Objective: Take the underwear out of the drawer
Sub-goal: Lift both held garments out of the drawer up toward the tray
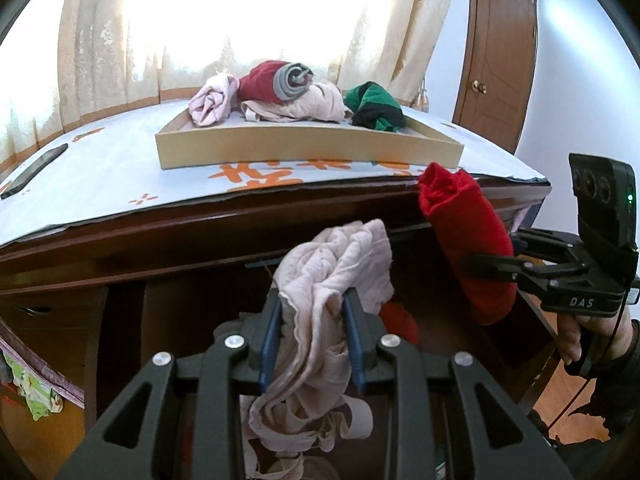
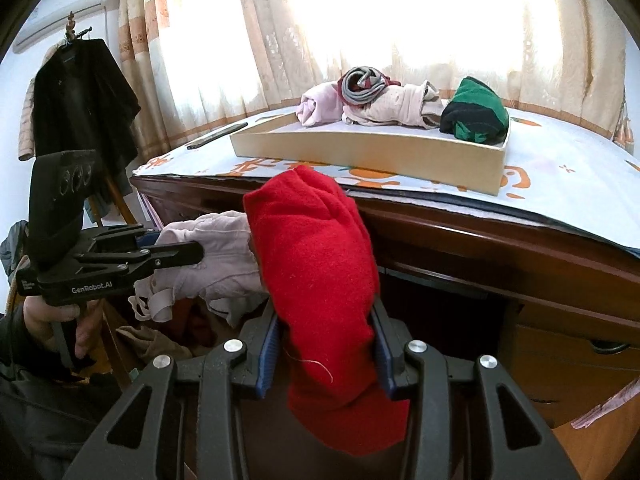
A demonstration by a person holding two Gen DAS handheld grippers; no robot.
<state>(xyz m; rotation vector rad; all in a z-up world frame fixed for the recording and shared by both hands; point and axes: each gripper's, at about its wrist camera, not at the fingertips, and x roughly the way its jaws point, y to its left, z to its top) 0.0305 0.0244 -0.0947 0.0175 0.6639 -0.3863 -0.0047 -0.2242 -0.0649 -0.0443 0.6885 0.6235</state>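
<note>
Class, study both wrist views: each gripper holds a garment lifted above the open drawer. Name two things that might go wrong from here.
1. The pale pink garment hangs loose, with straps trailing below the left gripper; they might snag on the drawer.
2. The tray on the desk already holds four bundles, and the green-and-black bundle sits at its edge; adding the red garment from the right gripper may push it out.
</note>
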